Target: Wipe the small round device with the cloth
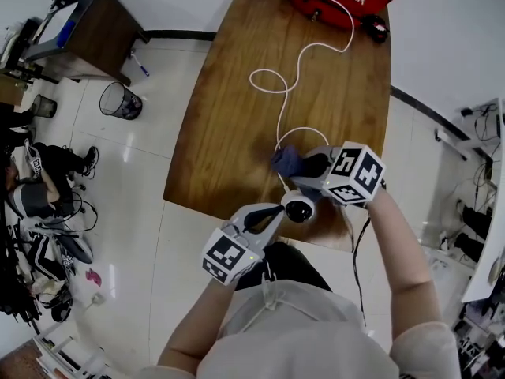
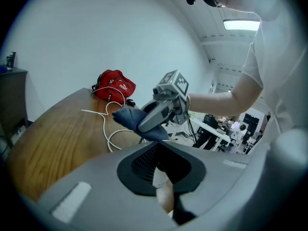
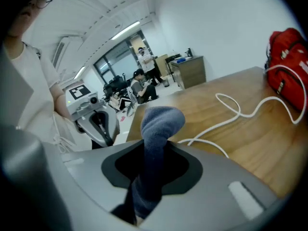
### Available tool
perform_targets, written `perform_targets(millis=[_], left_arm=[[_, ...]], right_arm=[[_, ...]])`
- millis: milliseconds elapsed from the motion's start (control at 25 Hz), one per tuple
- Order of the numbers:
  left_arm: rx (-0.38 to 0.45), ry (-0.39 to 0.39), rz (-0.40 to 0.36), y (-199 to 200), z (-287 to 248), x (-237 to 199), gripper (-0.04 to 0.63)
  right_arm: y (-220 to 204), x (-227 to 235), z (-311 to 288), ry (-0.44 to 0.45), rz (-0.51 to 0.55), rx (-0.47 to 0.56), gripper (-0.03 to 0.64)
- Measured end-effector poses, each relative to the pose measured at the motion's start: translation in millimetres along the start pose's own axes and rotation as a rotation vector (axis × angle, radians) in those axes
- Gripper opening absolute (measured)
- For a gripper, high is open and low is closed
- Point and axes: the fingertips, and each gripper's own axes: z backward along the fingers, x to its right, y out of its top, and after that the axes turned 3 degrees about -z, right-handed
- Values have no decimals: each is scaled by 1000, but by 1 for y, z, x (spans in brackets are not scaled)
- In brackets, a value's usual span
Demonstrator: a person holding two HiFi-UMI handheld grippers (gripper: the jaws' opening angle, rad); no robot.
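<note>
The left tongs [image 1: 271,215] are closed, apparently on a white part of the small round device [image 1: 299,208], steadying it at the near edge of the counter [image 1: 229,125]. The right tongs [image 1: 309,166] clamp the blue cloth [image 1: 286,161], bunched just beside the device for wiping.

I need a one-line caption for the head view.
Left gripper holds the small round device; right gripper holds a blue cloth beside it.
</note>
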Motion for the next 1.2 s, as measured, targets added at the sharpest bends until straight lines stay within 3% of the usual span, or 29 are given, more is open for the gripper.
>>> perform_targets(millis=[200, 440, 600, 720, 960, 1080, 1200], left_arm=[[13, 62, 18, -3, 20, -13, 6], [0, 112, 53, -18, 33, -21, 6], [16, 128, 114, -28, 38, -23, 6], [27, 126, 149, -30, 41, -24, 6], [21, 133, 140, -34, 39, -30, 6], [12, 120, 128, -36, 38, -27, 6], [18, 119, 108, -29, 41, -19, 6]], right_arm=[[37, -57, 0, 224, 154, -109, 103], [-3, -55, -40, 360, 256, -362, 103], [-17, -51, -62, 426, 269, -415, 103], [-20, -42, -76, 426, 280, -425, 103], [-46, -10, -97, 348, 349, -521, 103], [-44, 0, -99, 304, 305, -457, 104], [-21, 8, -79, 176, 287, -344, 104]])
